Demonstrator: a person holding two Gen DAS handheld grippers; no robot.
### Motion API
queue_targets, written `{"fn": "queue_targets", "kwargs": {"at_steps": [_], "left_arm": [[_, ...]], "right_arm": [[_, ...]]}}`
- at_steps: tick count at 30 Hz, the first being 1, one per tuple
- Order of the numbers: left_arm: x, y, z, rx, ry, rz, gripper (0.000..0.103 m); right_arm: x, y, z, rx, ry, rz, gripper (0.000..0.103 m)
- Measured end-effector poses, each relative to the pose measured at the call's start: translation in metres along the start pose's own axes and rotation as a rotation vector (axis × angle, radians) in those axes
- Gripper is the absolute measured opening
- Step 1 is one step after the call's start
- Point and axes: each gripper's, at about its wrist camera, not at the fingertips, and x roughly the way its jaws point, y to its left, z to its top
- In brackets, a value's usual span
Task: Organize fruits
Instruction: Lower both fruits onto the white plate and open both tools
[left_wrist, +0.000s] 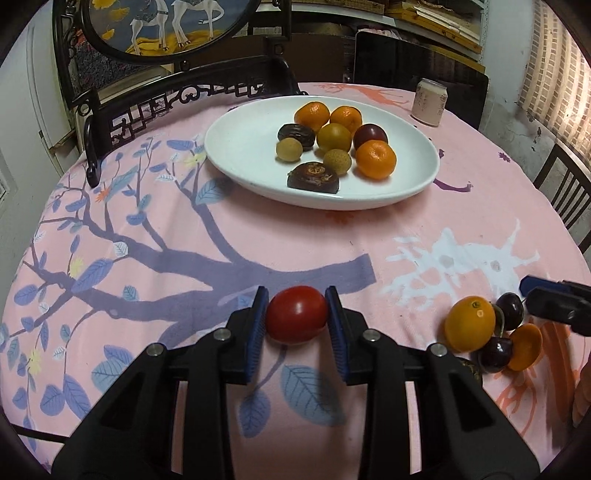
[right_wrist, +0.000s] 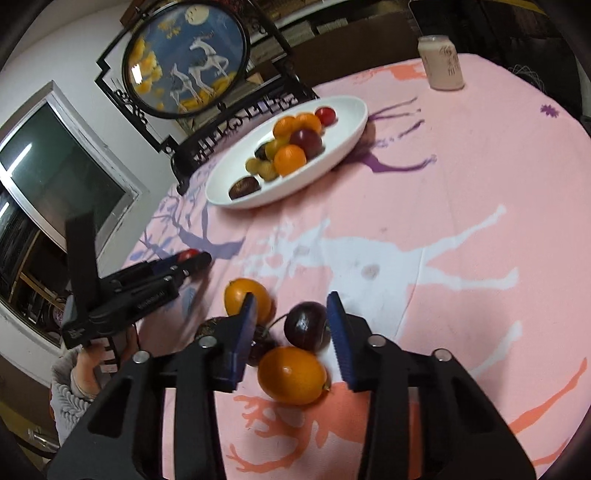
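Pink printed cloth covers the round table (left_wrist: 258, 240) I am working over. On its far side sits the white plate (left_wrist: 240, 147), holding oranges, dark plums and small yellow fruits. My left gripper (left_wrist: 296, 314) is clamped on a red tomato (left_wrist: 296, 313), both blue pads pressed to its sides. My right gripper (right_wrist: 291, 317) has a dark plum (right_wrist: 306, 329) between its jaws; I cannot tell if both pads touch it. An orange fruit (right_wrist: 291, 374) lies just beside that plum.
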Motion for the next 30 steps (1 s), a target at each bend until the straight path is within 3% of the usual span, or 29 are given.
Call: {"fn": "queue_targets", "kwargs": {"at_steps": [9, 17, 22, 30], "left_arm": [[0.004, 0.001, -0.002, -0.005, 0.018, 0.004, 0.032], [0.005, -0.002, -0.003, 0.013, 0.024, 0.015, 0.032], [-0.003, 0.003, -0.001, -0.013, -0.008, -0.004, 0.032], [-0.023, 0.015, 0.029, -0.052, -0.074, -0.017, 0.032]], "right_arm": [[0.014, 0.000, -0.007, -0.017, 0.059, -0.048, 0.032], [0.017, 0.008, -0.009, -0.049, 0.072, -0.018, 0.030], [0.004, -0.001, -0.004, 0.015, 0.029, 0.065, 0.030], [-0.016, -0.006, 0.020, 0.062, -0.063, 0.057, 0.030]]}}
